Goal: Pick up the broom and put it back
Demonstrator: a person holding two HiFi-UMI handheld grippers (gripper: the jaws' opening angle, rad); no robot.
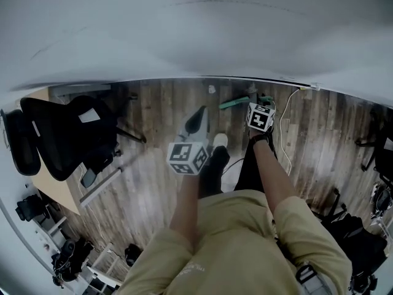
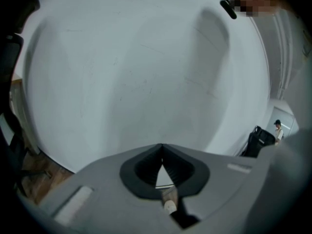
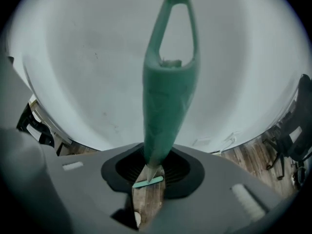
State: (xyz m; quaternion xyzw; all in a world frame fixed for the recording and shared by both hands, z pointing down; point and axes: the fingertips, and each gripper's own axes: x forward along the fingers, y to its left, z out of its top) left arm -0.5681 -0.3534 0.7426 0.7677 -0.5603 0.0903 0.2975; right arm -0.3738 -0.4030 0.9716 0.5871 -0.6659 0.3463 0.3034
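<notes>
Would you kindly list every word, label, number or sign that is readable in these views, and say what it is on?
No readable text in any view.
Cubes on the left gripper and right gripper: square marker patterns only, no letters.
The white patch on the black chair: too small to read.
The green handle: no print visible.

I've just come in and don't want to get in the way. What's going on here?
A person standing on a wood-plank floor in front of a white wall is working with a gripper in each hand. The right gripper is clamped on a green plastic broom handle with a hanging loop at its end, which points toward the wall. The left gripper is shut and empty. The brush end is out of view.
</notes>
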